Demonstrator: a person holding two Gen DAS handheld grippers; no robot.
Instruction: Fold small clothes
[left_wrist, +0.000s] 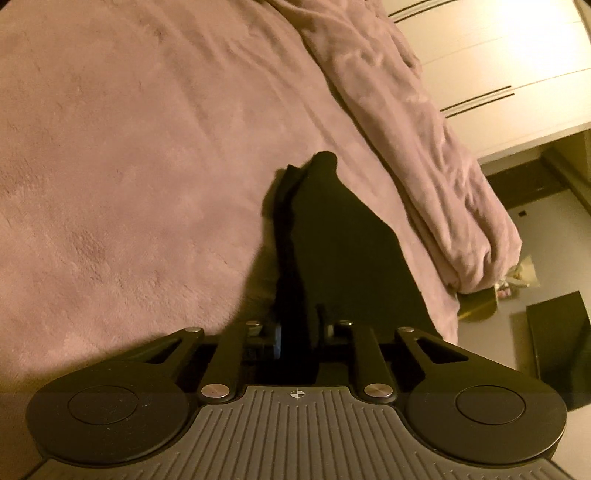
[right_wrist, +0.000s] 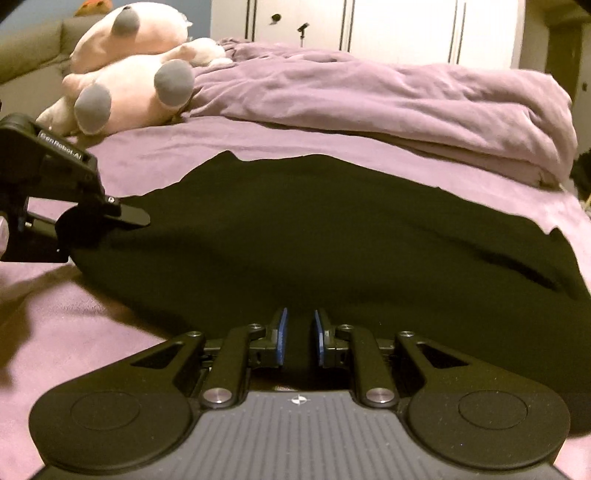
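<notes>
A black garment (right_wrist: 314, 229) lies spread across the purple bed cover (right_wrist: 55, 332). My right gripper (right_wrist: 300, 326) is at the garment's near edge, its blue pads (right_wrist: 282, 339) closed on a fold of the black cloth. At the left, my left gripper (right_wrist: 129, 218) clamps the garment's left edge. In the left wrist view the black garment (left_wrist: 332, 229) runs forward from my left gripper (left_wrist: 300, 323) as a narrow raised ridge. The cloth fills the gap between the dark fingers. The garment's underside is hidden.
A bunched purple duvet (right_wrist: 406, 99) lies along the bed's far side, with pink plush toys (right_wrist: 129, 88) at the back left. White wardrobe doors (right_wrist: 399, 29) stand behind. The bed's edge and the floor, with a dark flat object (left_wrist: 554, 332), show at the right of the left wrist view.
</notes>
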